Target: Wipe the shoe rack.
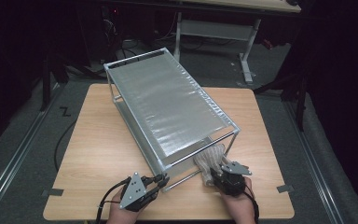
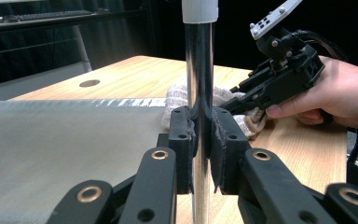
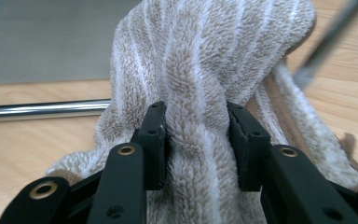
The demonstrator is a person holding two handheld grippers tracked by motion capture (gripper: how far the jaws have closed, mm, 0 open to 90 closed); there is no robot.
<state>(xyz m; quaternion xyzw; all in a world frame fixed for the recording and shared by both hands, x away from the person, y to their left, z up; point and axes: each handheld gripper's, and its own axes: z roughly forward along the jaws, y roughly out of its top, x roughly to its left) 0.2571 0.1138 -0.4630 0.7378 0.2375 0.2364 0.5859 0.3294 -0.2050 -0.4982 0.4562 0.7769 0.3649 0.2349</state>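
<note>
Gripping a rack's upright post (image 2: 199,70) at the counter's (image 1: 98,140) near edge, the left tongs (image 2: 200,154) steadied it; the right tongs (image 3: 196,140), clenched on a striped towel (image 3: 205,60), sat beside the lower shelf (image 1: 135,126).

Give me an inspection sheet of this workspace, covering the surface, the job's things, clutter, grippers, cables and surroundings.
Surface: light wooden table, bare around the rack.
Job's things: silver metal two-tier wire rack standing askew on the table; beige striped terry towel bunched at the rack's near right corner, by its lower rail.
Clutter: nothing seen.
Grippers: left gripper shut on the rack's upright chrome post; right gripper shut on the towel.
Cables: black cable trailing off the table's left edge.
Surroundings: dark room, grey floor, white-legged desk behind, two tape strips at the table's near corners.
</note>
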